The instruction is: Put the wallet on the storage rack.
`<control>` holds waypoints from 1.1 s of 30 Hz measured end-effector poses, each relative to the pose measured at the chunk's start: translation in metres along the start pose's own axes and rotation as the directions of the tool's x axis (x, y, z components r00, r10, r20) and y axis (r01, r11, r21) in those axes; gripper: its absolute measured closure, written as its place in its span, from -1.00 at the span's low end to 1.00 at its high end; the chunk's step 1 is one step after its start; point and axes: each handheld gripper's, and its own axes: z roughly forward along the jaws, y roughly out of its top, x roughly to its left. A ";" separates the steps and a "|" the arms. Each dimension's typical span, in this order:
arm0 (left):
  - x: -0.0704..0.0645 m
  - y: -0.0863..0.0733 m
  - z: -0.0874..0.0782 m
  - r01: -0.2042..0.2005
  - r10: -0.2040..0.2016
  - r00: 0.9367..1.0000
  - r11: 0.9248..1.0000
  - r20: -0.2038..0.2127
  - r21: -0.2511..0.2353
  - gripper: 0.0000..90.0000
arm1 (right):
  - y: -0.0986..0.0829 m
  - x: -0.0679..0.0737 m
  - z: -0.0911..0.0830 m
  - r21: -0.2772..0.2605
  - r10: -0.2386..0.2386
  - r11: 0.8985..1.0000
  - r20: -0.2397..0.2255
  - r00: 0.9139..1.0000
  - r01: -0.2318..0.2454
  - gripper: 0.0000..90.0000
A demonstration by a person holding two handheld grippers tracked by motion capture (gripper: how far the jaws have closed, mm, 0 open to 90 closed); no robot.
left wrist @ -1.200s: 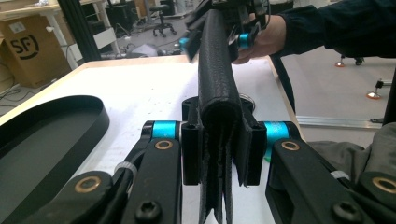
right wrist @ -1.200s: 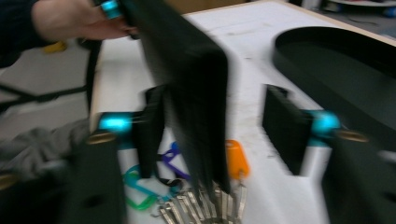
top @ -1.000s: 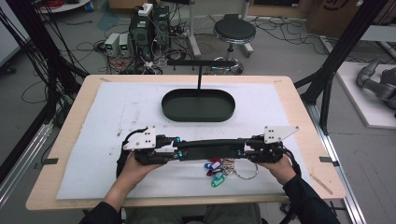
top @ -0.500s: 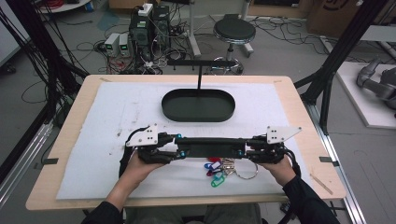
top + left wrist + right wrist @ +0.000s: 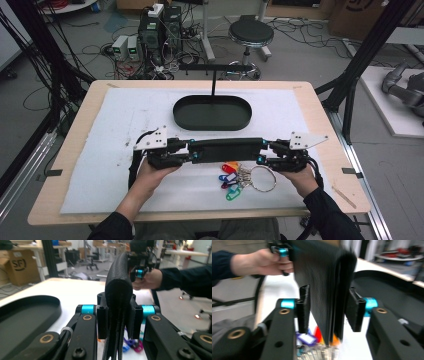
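Above the desk (image 5: pixel 90 130), both grippers are holding a long black pouch (image 5: pixel 226 149) by its two ends. The left gripper (image 5: pixel 191 152) is squeezing one end. The right gripper (image 5: pixel 261 152) is pinching the other, its jaws looking looser. It is looking soft, bendy and light, so holding both ends is keeping it flat. Keys (image 5: pixel 240 177) are lying just below it.
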 end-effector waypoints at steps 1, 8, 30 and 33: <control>0.002 0.002 -0.001 -0.003 0.003 1.000 1.000 -0.018 -0.006 0.66 | 0.000 -0.002 -0.004 -0.003 -0.005 1.000 0.034 0.999 0.005 0.26; 0.020 0.008 -0.002 -0.035 0.035 0.986 0.999 -0.165 -0.002 0.66 | -0.005 -0.016 -0.030 -0.009 0.023 1.000 0.298 0.954 -0.021 0.15; 0.095 -0.006 0.041 -0.028 0.051 0.925 0.997 -0.376 0.066 0.65 | -0.017 -0.035 -0.060 -0.058 0.126 0.992 0.511 0.850 -0.112 0.02; 0.108 -0.015 0.048 -0.003 0.023 0.915 0.999 -0.403 0.049 0.65 | -0.017 -0.035 -0.060 -0.057 0.124 0.992 0.512 0.850 -0.110 0.03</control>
